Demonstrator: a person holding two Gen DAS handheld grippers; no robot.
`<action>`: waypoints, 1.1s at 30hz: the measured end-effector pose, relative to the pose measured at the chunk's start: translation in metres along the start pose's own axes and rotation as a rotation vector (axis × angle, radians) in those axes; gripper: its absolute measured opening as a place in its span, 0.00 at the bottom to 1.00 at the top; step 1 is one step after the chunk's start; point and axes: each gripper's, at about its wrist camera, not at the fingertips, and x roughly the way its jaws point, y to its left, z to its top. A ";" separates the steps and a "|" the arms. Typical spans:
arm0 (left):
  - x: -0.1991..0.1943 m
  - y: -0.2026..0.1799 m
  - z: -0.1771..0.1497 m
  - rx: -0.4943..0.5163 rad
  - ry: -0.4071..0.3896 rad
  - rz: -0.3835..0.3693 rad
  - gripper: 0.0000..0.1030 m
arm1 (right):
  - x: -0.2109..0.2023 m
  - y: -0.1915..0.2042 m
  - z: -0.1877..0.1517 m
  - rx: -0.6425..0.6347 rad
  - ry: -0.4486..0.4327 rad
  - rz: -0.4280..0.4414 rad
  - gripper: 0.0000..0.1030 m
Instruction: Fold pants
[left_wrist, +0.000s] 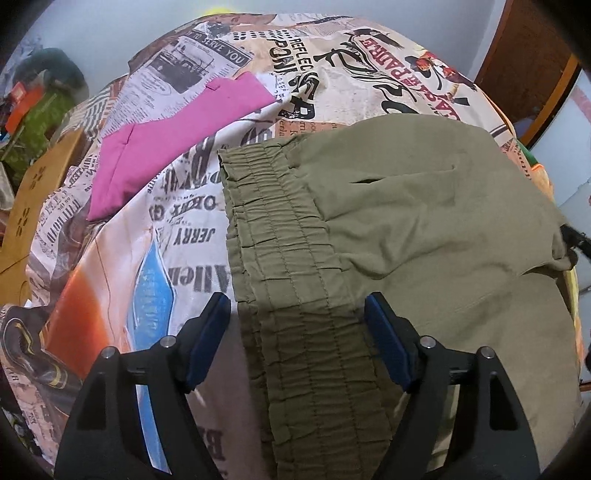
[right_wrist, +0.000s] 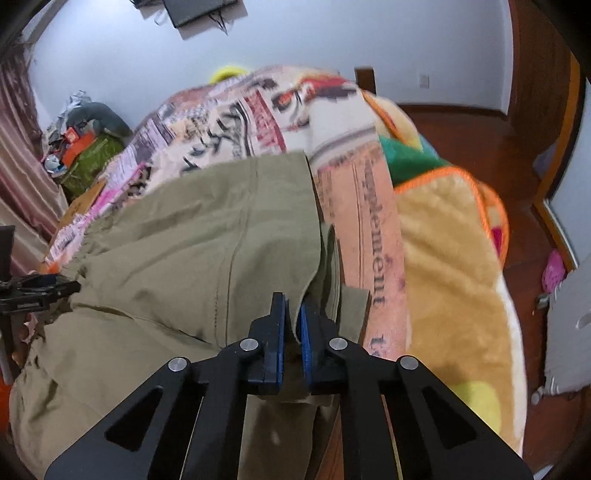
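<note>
Right wrist, pants (right_wrist: 184, 240) hem blurred (fingers (right_wrist: 277, 332) hide it)

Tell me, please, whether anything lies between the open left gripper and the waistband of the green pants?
Nothing visible does. The left gripper hangs open, its jaws straddling the waistband of the pants, with no other item between. The pink cloth lies apart, off to the side.

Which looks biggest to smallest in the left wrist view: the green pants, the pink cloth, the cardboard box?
1. Green pants, filling most of the right half, though nearest the camera.
2. Pink cloth.
3. Cardboard box, cut off at the left edge, so its full size is unsure.
</note>
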 end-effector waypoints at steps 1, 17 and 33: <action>0.001 -0.001 0.000 0.003 0.001 0.006 0.75 | -0.003 0.001 0.003 -0.007 -0.009 0.004 0.05; -0.004 -0.002 -0.001 0.009 -0.007 0.041 0.75 | 0.002 0.007 0.037 -0.070 0.002 -0.071 0.03; -0.020 0.035 0.060 -0.032 -0.090 0.024 0.74 | 0.013 0.002 0.100 -0.065 -0.012 -0.024 0.40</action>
